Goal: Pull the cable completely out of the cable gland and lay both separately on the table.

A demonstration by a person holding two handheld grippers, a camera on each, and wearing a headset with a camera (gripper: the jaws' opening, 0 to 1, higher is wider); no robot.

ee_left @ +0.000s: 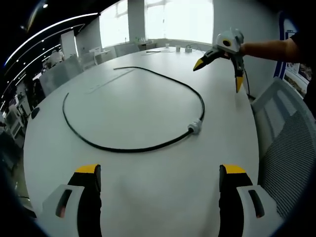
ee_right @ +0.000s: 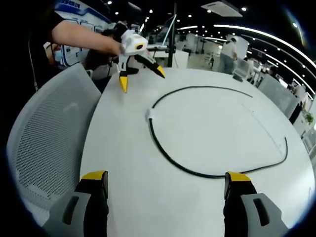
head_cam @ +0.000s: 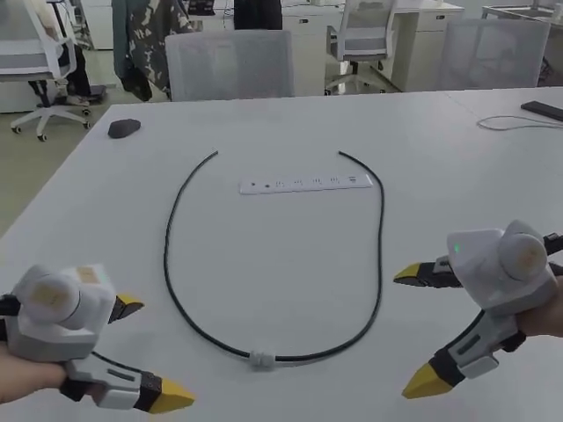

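The left gripper [head_cam: 151, 352] and right gripper [head_cam: 411, 330] gape wide, empty. The cable [head_cam: 169, 264] loops mid-frame, its white cable gland [head_cam: 261, 359] threaded at bottom centre. Gripping cable alone could drag both, never separating them.

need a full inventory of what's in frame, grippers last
table: 1, white, takes up the foreground
cable: 1, black, lying in a U on the table, open end away from the person
cable gland: 1, pale grey, on the cable at the bottom of the U, nearest the person
power strip: 1, white, flat on the table between the cable's two ends
dark rounded object: 1, possibly a mouse, far left of the table
thin lead: 1, pale, far right of the table
office chair: several, grey and white, behind the table
left gripper: 1, white, yellow-tipped fingers apart, near left, holding nothing
right gripper: 1, white, yellow-tipped fingers apart, near right, holding nothing
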